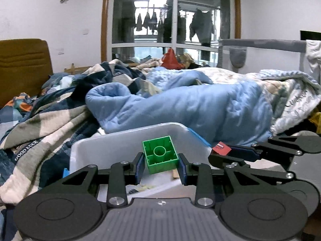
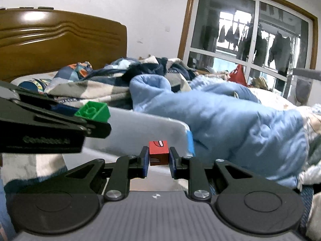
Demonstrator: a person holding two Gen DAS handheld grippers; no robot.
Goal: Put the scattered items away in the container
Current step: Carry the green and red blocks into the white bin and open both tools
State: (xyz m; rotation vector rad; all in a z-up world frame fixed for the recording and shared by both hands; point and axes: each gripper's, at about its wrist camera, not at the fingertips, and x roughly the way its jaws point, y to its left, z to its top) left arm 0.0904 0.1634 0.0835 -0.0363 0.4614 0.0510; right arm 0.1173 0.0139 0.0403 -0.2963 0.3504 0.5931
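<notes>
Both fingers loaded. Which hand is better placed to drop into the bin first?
Left, probably. Its green brick sits framed against the white bin's inner wall, seemingly at or over the rim. The right gripper's red block appears beside the bin's blue-handled end, apparently still outside it.

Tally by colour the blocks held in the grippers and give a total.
Green: 1, the green block in the left gripper
Red: 1, the red block in the right gripper
Total: 2
</notes>
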